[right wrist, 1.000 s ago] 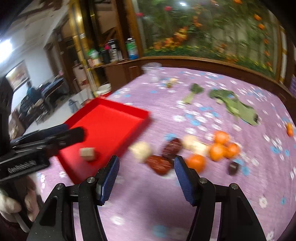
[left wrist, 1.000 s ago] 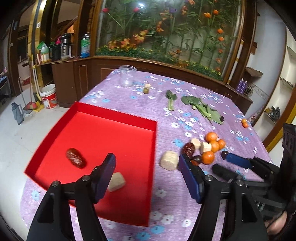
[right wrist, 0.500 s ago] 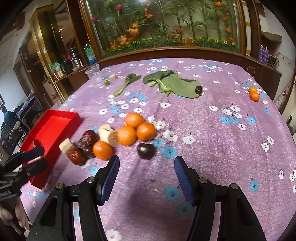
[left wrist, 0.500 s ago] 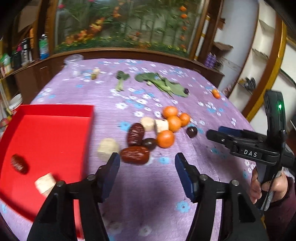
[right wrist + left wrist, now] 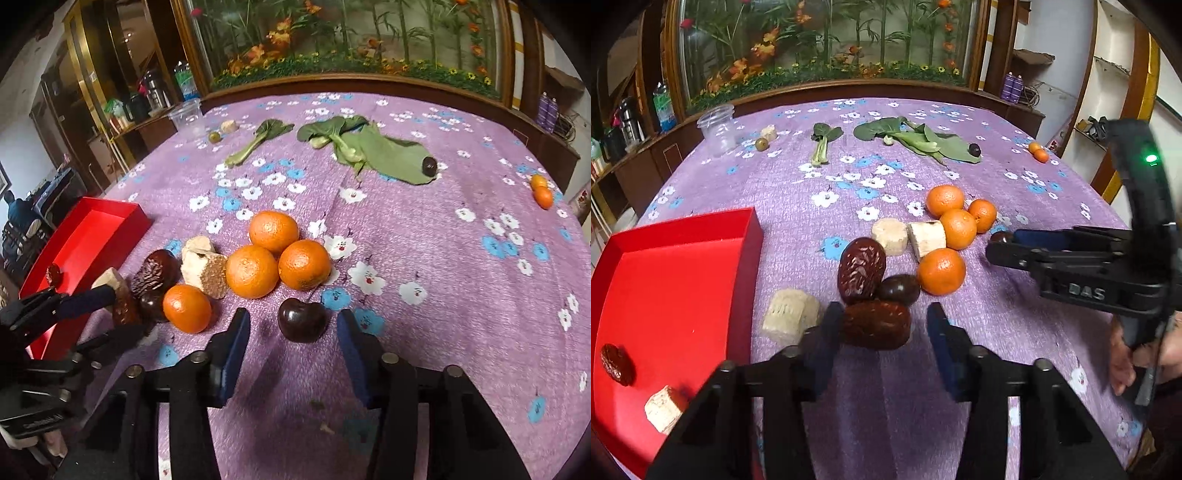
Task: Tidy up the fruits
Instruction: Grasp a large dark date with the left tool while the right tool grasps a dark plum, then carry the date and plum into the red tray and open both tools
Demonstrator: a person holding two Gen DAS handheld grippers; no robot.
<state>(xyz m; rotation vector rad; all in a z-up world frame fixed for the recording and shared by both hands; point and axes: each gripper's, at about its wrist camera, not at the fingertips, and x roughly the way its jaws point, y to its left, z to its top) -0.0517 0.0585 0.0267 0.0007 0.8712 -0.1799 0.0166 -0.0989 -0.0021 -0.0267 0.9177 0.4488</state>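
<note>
We see a room with a big planted glass display (image 5: 827, 40) behind a wood-edged ledge, shelves (image 5: 1108, 74) at right. Our surface (image 5: 1015, 332) wears a purple floral cloth. Red tray (image 5: 683, 280) at left edge holds one date and a pale chunk. Leafy greens (image 5: 923, 140) lie far back, clear plastic cup (image 5: 718, 129) far left. Mid-surface cluster: four oranges (image 5: 273, 254), pale chunks, dark dates, touching each other. Two small oranges sit well apart at right edge. Our left hand-held gripper (image 5: 882, 326) has just been closing, jaws around a brown date (image 5: 875, 325); left pad touches it, right pad shows a gap. Our right hand-held gripper (image 5: 291, 328) has just been closing too, jaws apart around a dark cherry (image 5: 301, 319), not touching.
</note>
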